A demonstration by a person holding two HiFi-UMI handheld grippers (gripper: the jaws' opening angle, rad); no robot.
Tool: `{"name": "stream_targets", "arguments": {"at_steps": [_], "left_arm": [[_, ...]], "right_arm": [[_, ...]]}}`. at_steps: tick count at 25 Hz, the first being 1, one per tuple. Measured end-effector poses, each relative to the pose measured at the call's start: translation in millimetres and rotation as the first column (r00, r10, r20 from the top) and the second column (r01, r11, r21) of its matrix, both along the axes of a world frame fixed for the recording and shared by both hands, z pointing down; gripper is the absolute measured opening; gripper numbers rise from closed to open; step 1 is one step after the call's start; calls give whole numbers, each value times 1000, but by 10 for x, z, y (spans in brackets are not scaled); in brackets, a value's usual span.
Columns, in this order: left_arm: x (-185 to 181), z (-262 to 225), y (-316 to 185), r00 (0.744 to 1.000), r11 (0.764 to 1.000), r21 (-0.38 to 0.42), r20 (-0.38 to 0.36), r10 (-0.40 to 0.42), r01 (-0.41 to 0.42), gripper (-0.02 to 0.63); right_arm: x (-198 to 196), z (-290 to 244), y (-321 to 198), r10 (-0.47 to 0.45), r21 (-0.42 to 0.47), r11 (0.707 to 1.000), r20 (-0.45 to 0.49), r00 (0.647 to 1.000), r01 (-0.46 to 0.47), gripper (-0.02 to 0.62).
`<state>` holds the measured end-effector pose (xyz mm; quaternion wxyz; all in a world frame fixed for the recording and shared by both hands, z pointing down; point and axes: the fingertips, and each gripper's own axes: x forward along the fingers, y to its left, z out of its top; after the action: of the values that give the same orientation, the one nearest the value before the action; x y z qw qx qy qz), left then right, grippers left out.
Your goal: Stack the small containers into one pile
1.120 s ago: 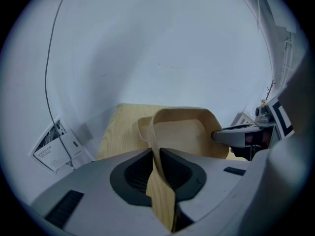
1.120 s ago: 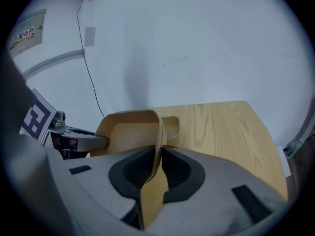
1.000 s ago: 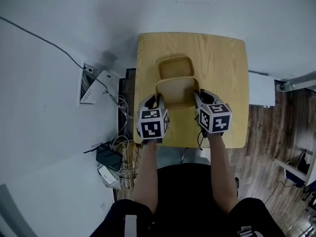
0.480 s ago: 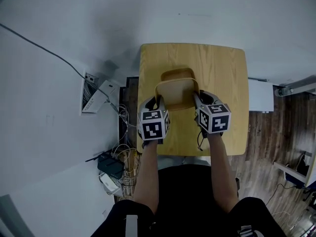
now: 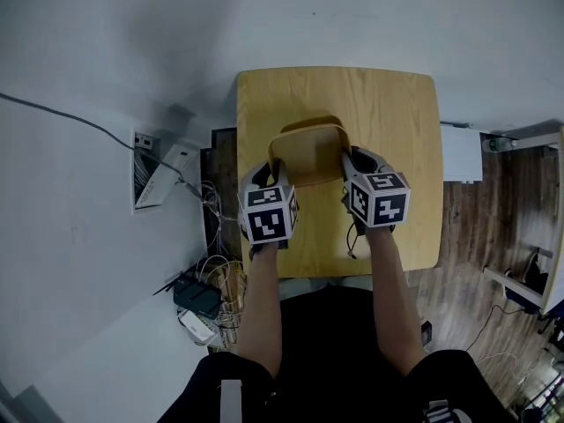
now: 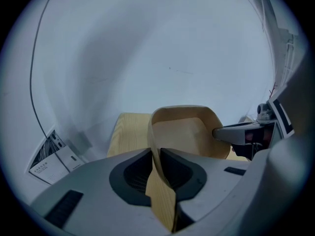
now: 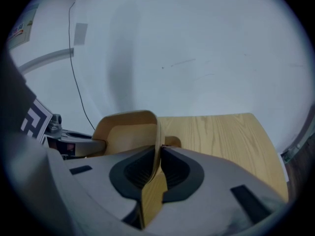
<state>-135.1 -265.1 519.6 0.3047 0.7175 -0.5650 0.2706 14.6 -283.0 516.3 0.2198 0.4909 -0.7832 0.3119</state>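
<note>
A small light-wood desk (image 5: 388, 104) with rounded corners stands against a white wall (image 5: 132, 42). Tangled cables (image 5: 216, 280) lie by its left side and a dark plank floor (image 5: 511, 201) shows on the right. Over the middle of the desk, the upper container (image 5: 308, 152), a shallow wooden tray, is held between both tools. The left tool (image 5: 275, 176) has the tray's left wall between its pads, its jaws easing apart. The right tool (image 5: 351, 161) pinches the right wall, its jaws narrowing. The edge of a lower container (image 7: 172, 142) peeks out just behind it.
</note>
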Motion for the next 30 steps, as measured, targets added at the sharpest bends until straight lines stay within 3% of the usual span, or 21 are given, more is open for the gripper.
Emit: {"name": "stream_targets", "arguments": {"at_steps": [7,17,30], "left_arm": [[62,162,-176,999,1000,-29,53,2,-1,63],[131,457,-358,998,996,-86,60,-15,20,66],[173,731,-167,997,991,-130,72,-4,13,84]], "right_arm": [[53,197,-202,-18,-43,999,11,1000,18,32],[100,460,-427,-50,-100,994,2,999,50,34],[136,645,-294,-90,-125,989,-49,995,83,38]]}}
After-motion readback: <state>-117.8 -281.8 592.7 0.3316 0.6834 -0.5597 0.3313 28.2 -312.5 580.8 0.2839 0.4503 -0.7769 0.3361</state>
